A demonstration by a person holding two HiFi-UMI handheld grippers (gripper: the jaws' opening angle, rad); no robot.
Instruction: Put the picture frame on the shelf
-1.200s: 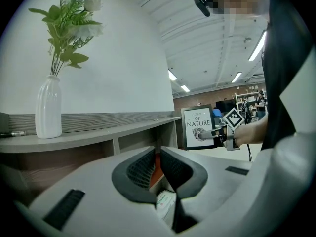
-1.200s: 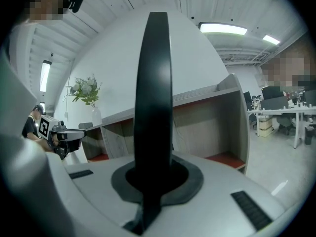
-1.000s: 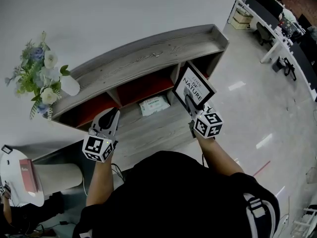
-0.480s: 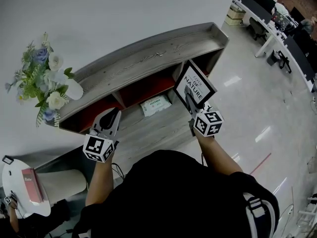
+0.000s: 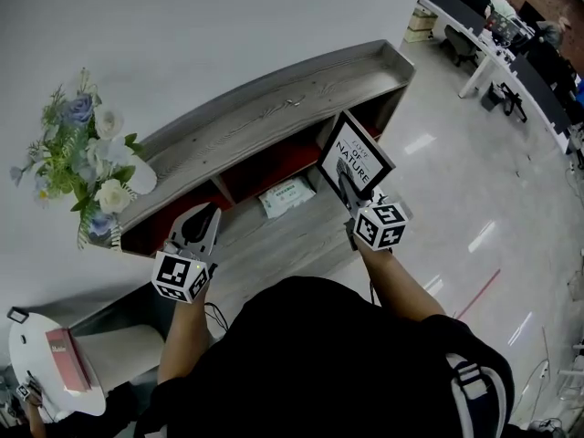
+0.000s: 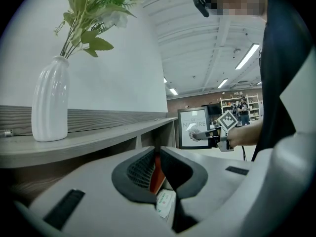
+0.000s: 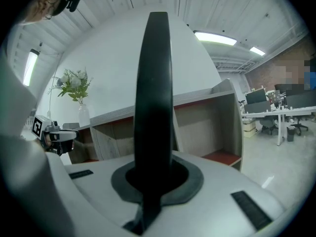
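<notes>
Head view: picture frame (image 5: 356, 156) seen face-on, print readable, held up in front of the right-hand bay of the shelf (image 5: 274, 108).

Right gripper view: the same frame shows edge-on only, as a dark bar. My right gripper (image 7: 153, 179) is clamped on it.

My left gripper (image 6: 158, 172): jaws all but together, gripping nothing. A white packet (image 6: 165, 204) shows through the slit, mostly hidden.

Vase (image 6: 49, 100): stands on the shelf top.

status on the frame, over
Left gripper shut, empty. Right gripper clamped on picture frame, held in front of shelf, not yet placed. Vase at shelf's far left, away from frame.
</notes>
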